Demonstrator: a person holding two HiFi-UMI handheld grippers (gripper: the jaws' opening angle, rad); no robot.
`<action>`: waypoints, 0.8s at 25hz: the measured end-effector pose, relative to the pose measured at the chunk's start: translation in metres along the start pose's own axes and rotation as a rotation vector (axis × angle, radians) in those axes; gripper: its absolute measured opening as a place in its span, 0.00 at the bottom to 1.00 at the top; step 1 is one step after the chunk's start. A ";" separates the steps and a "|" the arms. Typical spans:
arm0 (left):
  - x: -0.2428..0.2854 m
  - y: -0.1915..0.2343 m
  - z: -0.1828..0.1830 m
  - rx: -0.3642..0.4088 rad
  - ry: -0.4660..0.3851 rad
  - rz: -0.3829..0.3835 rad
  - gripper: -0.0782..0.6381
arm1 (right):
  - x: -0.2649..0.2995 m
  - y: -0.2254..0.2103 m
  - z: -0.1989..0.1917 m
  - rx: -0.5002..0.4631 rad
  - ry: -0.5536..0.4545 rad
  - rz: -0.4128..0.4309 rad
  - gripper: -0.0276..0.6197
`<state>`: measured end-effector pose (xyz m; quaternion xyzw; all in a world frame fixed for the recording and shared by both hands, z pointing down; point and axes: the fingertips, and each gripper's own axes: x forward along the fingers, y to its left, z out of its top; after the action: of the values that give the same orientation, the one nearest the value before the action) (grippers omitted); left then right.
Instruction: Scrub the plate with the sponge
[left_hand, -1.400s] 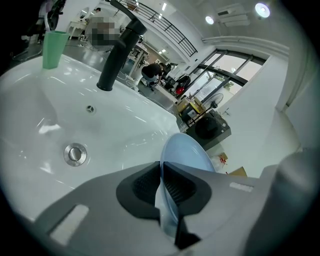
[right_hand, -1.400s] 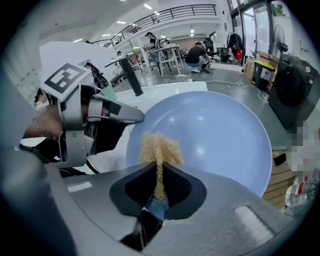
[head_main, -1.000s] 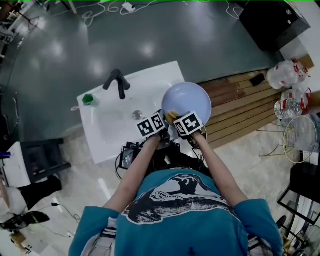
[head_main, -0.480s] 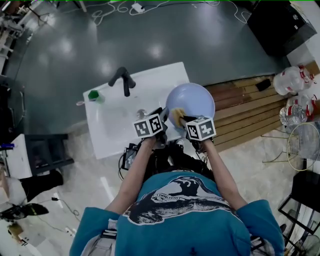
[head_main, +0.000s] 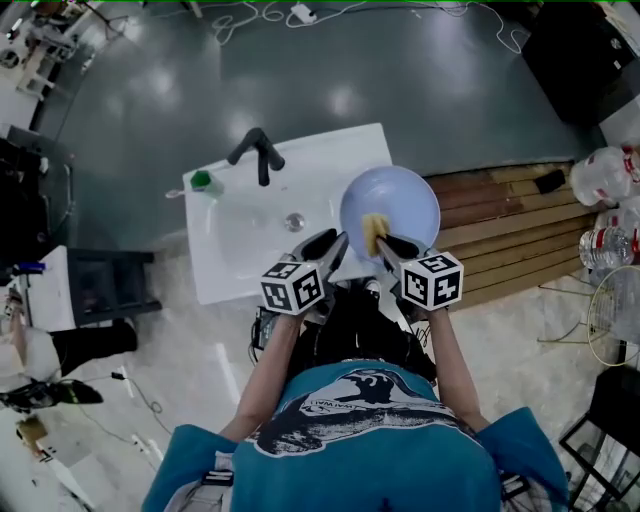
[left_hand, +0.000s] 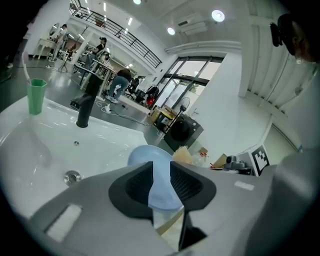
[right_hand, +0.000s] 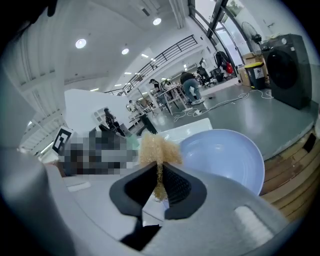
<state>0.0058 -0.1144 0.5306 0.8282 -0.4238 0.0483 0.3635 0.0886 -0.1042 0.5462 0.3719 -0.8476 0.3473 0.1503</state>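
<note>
A pale blue plate (head_main: 400, 200) rests at the right end of the white sink (head_main: 235, 250). My right gripper (head_main: 383, 243) is shut on a yellow sponge (head_main: 374, 233), which lies over the plate's near part. In the right gripper view the sponge (right_hand: 157, 149) bulges out past the jaws, with the plate (right_hand: 227, 160) just beyond. My left gripper (head_main: 334, 244) is at the plate's near left rim with its jaws closing. The plate (left_hand: 149, 156) shows in the gap between them, and no pad visibly presses on it.
A black faucet (head_main: 258, 152) and a green cup (head_main: 203, 180) stand at the sink's far side, and the drain (head_main: 293, 221) is in the basin. Wooden slats (head_main: 500, 235) and water bottles (head_main: 612, 168) lie to the right. Cables trail over the grey floor beyond.
Both grippers have drawn back toward me and moved apart. The left gripper's jaws have come off the plate's rim. The sponge stays in the right gripper over the plate.
</note>
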 end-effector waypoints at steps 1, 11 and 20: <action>-0.005 -0.005 -0.002 0.007 -0.003 -0.010 0.27 | -0.003 0.001 0.000 0.001 -0.009 0.005 0.09; -0.046 -0.033 -0.005 0.109 -0.010 -0.069 0.25 | -0.022 0.019 0.004 -0.004 -0.069 0.001 0.09; -0.087 -0.051 -0.006 0.216 -0.026 -0.151 0.25 | -0.038 0.058 -0.022 0.008 -0.103 -0.061 0.09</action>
<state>-0.0109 -0.0329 0.4725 0.8926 -0.3572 0.0553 0.2693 0.0720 -0.0407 0.5142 0.4156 -0.8411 0.3264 0.1152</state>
